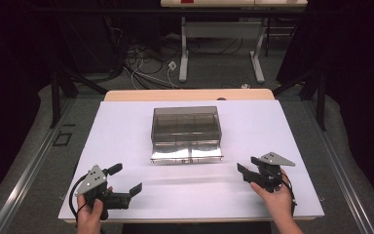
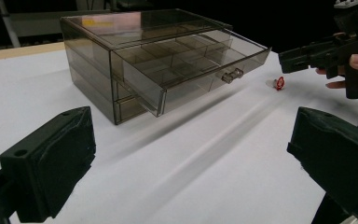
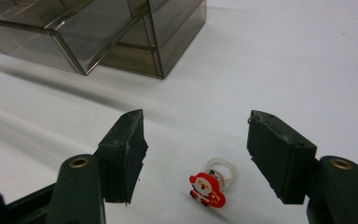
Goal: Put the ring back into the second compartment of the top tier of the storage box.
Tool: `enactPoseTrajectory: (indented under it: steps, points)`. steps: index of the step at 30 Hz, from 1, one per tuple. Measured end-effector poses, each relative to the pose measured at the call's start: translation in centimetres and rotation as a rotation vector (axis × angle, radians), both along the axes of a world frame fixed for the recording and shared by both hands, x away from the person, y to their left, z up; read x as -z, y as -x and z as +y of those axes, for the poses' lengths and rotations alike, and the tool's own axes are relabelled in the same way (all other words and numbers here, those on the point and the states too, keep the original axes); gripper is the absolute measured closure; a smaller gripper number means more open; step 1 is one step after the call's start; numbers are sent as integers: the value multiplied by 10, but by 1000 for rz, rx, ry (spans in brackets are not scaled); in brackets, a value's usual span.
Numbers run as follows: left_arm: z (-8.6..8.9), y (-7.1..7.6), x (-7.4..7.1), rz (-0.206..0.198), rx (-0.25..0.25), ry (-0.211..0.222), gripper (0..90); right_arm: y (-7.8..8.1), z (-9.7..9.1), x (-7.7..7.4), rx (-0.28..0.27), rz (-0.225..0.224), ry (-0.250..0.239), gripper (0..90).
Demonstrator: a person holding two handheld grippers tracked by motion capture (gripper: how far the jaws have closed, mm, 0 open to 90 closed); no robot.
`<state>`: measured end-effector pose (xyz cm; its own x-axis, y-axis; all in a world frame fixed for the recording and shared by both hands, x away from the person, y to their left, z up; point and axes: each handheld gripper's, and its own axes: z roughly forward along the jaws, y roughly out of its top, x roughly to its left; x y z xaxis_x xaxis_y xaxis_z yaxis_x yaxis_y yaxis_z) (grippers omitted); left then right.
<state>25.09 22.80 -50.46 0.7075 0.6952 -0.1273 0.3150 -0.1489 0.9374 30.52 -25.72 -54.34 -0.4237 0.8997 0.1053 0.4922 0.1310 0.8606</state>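
The right tool straddles the Santa ring on the counter, right of the open drawer, not yet gripping (left tool idle, released). Next: pinch, then lift.

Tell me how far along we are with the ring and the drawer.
Done: the top drawer is pulled out. In hand: the right gripper stands open around the Santa ring on the table, not gripping it. Left: grasp the ring, place it in the drawer.
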Motion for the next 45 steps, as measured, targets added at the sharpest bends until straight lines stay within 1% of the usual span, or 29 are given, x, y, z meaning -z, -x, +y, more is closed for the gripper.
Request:
enactPoseTrajectory:
  steps: [1, 3, 4, 6, 7, 8, 9, 12, 14, 15, 17, 18, 20, 25, 28, 30, 37, 45]
  points:
    - [0, 0, 0, 1, 1, -1, 0, 0, 1, 2, 10, 20, 3, 371]
    - [0, 0, 0, 1, 1, -1, 0, 0, 2, 4, 21, 34, 9, 382]
    - [0, 0, 0, 1, 1, -1, 0, 0, 2, 5, 24, 36, 1, 384]
    - [0, 0, 0, 1, 1, -1, 0, 0, 2, 6, 27, 38, 2, 386]
    - [0, 0, 0, 0, 2, -4, 0, 0, 2, 7, 29, 29, 13, 397]
    - [0, 0, 0, 0, 2, -4, 0, 0, 2, 7, 29, 29, 13, 397]
    - [0, 0, 1, 3, 2, 1, 0, 0, 1, 8, 26, 40, 13, 403]
    - [-1, 0, 1, 6, 1, 1, 0, -1, 2, 9, 24, 49, 13, 408]
    - [-1, 0, 1, 7, 2, -3, 0, -2, 2, 11, 22, 58, 30, 421]
    - [-1, 0, 1, 7, 2, -3, 0, -2, 2, 11, 22, 58, 30, 421]
    - [-1, 0, 1, 7, 2, -2, 0, -2, 3, 13, 25, 79, 39, 428]
    - [-1, 0, 1, 7, 2, -2, 0, -2, 3, 13, 25, 79, 39, 428]
    - [-1, 0, 1, 8, 3, -2, 0, -3, 3, 15, 24, 88, 58, 436]
    - [-1, 0, 1, 8, 4, -2, 0, -3, 3, 17, 26, 106, 54, 451]
    - [-1, -1, 1, 8, 5, -5, 0, -4, 2, 18, 27, 114, 66, 476]
    - [-1, -1, 1, 7, 5, -6, 0, -4, 3, 18, 29, 128, 61, 489]
    - [-1, 0, 1, 7, 5, -5, 0, -4, 3, 19, 28, 132, 73, 523]
    - [0, -1, 1, 7, 7, -8, 0, -4, 2, 20, 29, 144, 73, 551]
